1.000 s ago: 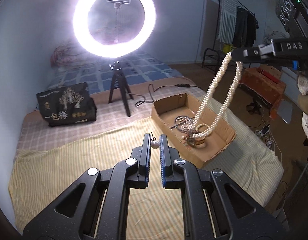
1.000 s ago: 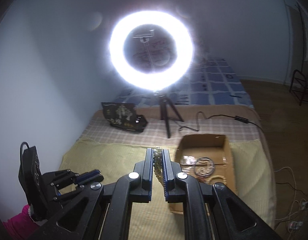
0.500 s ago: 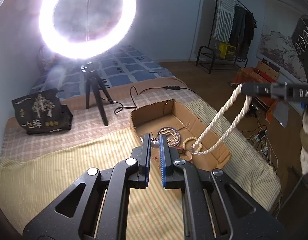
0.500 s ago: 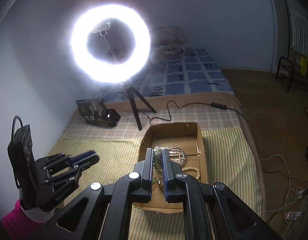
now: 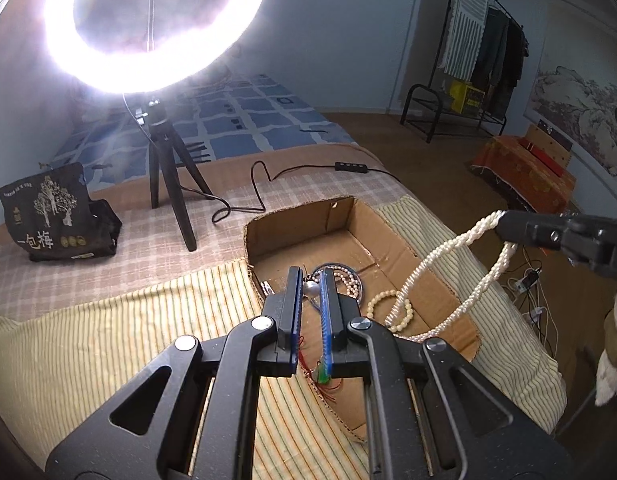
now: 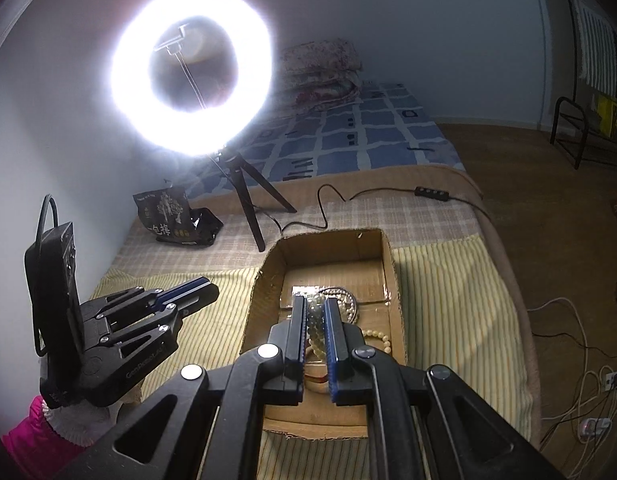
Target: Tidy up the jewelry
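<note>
An open cardboard box [image 5: 392, 236] lies on the striped cloth and holds several bead strands [image 5: 350, 284]. My left gripper [image 5: 310, 280] is shut on a small pendant with a silver bead [image 5: 310, 289] and red cord, held over the box's near left corner. My right gripper [image 6: 315, 312] is shut on a long twisted pearl necklace [image 5: 440, 258], which hangs from its tip [image 5: 508, 228] down into the box. In the right wrist view the box [image 6: 390, 252] lies below, and the left gripper [image 6: 188, 292] is at the left.
A lit ring light on a black tripod [image 5: 164, 168] stands behind the box, its cable [image 5: 268, 176] running across the checked cloth. A dark printed bag [image 5: 48, 216] sits far left. The bed edge drops off at right, with cables on the floor [image 6: 580, 392].
Both grippers have moved lower and closer over the box. The pearl necklace has come down so its lower end now lies in the box. The pendant is now above the box's corner.
</note>
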A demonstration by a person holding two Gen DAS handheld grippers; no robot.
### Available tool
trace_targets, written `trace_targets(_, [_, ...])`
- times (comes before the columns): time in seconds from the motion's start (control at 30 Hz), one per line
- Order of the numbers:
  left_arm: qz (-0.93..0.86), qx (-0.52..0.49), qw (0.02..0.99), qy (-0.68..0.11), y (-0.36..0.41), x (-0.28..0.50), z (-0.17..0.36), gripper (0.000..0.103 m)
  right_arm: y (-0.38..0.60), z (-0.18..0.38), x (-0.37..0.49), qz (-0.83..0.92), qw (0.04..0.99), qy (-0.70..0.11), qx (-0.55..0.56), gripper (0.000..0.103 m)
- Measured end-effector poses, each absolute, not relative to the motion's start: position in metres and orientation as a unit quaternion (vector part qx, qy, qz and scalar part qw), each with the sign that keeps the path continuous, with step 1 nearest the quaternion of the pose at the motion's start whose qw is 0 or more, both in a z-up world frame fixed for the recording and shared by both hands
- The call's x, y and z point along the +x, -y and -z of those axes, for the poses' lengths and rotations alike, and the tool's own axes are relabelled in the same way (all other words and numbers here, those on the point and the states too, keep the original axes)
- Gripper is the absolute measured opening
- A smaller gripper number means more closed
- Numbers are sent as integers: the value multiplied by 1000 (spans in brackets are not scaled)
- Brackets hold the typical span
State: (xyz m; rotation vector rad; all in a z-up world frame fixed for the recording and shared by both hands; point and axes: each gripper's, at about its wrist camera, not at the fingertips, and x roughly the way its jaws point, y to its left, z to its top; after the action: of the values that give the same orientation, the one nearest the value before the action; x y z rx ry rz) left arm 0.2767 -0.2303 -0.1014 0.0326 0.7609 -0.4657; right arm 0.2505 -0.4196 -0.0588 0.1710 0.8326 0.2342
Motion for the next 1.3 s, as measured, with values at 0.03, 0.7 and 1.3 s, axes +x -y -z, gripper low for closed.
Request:
trace_targets(0.03, [225, 17, 902, -369, 231, 277, 102, 6, 420, 63, 251, -114, 903, -405, 85, 6])
trace_targets(0.7, [225, 21, 900, -374, 242, 288, 109, 6, 408, 86, 252, -104, 907, -404, 54, 51])
trace_targets(1.3, [206, 23, 916, -343, 222, 266, 77, 50, 402, 69, 224, -58, 926, -372, 32, 91])
